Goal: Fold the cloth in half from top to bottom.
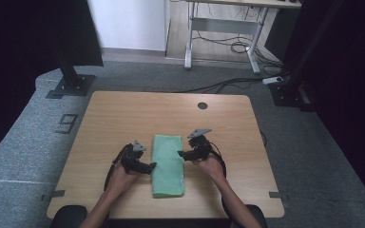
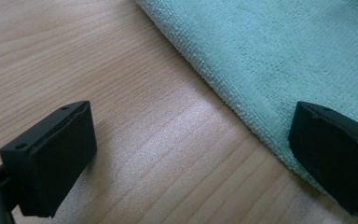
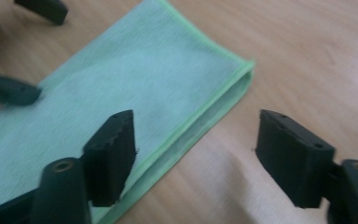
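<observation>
Nearest, two grippers flanked one folded green cloth (image 1: 168,165) on the wooden table (image 1: 123,114). Left gripper (image 1: 152,166) stood with jaws wide apart, one over bare wood, the other over the cloth's edge, holding nothing. Right gripper (image 1: 180,154) stood with jaws part open astride the cloth's hemmed edge, pads clear of it. No containers were present. Farther off, one round hole (image 1: 202,105) marked the tabletop; beyond lay grey carpet (image 1: 138,76) and one desk frame (image 1: 223,33) with cables.
</observation>
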Motion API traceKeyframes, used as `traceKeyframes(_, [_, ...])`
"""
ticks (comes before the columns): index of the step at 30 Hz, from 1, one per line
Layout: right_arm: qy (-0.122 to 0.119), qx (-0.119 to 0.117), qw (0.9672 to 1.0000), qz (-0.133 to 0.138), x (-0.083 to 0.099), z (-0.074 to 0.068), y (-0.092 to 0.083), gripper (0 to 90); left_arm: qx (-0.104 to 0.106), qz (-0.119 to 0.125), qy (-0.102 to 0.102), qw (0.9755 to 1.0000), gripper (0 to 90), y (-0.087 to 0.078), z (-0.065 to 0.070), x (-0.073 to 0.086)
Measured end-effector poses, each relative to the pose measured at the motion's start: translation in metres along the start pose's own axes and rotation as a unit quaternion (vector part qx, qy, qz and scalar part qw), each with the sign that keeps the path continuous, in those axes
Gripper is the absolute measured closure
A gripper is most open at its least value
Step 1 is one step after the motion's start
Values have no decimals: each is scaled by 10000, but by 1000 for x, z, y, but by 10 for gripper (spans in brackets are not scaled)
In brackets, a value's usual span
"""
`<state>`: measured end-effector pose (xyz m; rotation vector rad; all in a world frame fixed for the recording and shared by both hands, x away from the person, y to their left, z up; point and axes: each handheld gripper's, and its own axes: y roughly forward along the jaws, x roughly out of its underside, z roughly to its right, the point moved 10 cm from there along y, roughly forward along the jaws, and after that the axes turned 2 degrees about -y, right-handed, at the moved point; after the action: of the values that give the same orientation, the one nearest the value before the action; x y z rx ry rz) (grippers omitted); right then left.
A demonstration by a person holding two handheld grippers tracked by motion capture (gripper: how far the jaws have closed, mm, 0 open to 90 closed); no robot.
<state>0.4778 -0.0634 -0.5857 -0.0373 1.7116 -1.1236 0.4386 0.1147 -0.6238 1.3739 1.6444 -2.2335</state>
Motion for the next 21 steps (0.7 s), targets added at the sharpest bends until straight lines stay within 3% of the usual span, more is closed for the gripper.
traceKeyframes(9, [72, 41, 9999, -81, -16, 19, 19, 492, -3, 9, -4, 10000, 7, 0, 0, 0])
traceKeyframes(21, [61, 65, 9994, -322, -26, 32, 46, 557, -2, -5, 4, 10000, 7, 0, 0, 0])
